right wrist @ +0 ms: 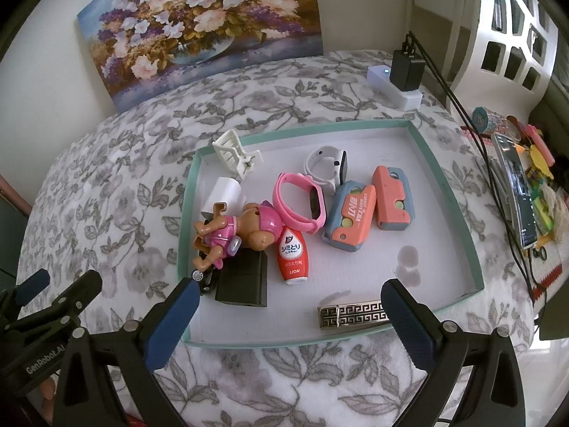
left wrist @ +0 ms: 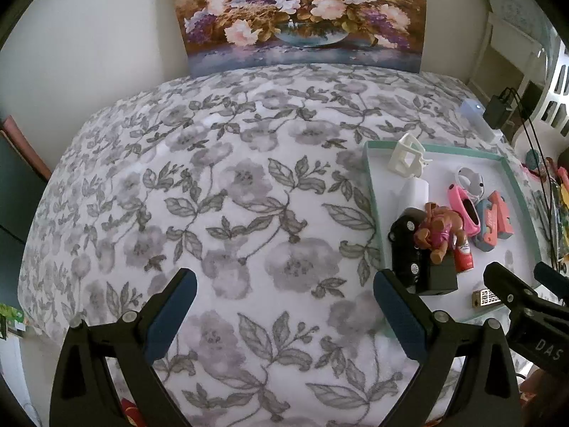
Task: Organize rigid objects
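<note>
Judging by the teal tray (right wrist: 458,213) already holding the toy dog (right wrist: 234,235), watches and harmonica (right wrist: 352,315), I hover both my left claw (left wrist: 284,306) and right claw (right wrist: 290,311) wide and empty, sorting seemingly nearly done.

A big flower painting (right wrist: 199,25) leans on the wall. A blanket (left wrist: 213,213) with grey flowers covers the surface. A black plug (right wrist: 406,67) sits in a white box (right wrist: 394,87).
</note>
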Demonstrator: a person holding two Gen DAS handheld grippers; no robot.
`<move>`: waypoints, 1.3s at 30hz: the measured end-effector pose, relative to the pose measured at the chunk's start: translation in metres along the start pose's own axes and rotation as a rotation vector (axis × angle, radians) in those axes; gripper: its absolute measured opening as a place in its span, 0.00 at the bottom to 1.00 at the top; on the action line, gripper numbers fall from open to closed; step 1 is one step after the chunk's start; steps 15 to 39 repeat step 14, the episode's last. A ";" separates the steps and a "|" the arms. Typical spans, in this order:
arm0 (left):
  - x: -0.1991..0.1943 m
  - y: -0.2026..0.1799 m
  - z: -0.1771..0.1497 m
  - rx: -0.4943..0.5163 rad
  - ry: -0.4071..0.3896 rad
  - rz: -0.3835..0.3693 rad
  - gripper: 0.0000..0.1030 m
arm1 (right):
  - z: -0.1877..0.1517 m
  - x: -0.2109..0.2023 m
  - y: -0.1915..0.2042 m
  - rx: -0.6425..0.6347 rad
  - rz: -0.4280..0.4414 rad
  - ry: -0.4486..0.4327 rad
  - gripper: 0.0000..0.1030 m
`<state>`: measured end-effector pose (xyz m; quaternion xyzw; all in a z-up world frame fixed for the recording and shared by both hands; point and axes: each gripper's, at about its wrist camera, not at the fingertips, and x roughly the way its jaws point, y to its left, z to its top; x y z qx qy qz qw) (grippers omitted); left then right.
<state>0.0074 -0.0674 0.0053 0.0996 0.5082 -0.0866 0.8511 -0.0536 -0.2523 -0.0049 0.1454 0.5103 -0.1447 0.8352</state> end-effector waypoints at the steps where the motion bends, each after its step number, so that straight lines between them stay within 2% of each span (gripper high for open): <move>1: 0.000 0.000 0.000 0.000 -0.002 0.005 0.97 | 0.000 0.000 0.000 -0.002 0.000 0.001 1.00; 39: -0.003 0.001 -0.001 0.001 -0.018 0.020 0.97 | 0.001 0.001 0.002 -0.006 -0.002 0.006 1.00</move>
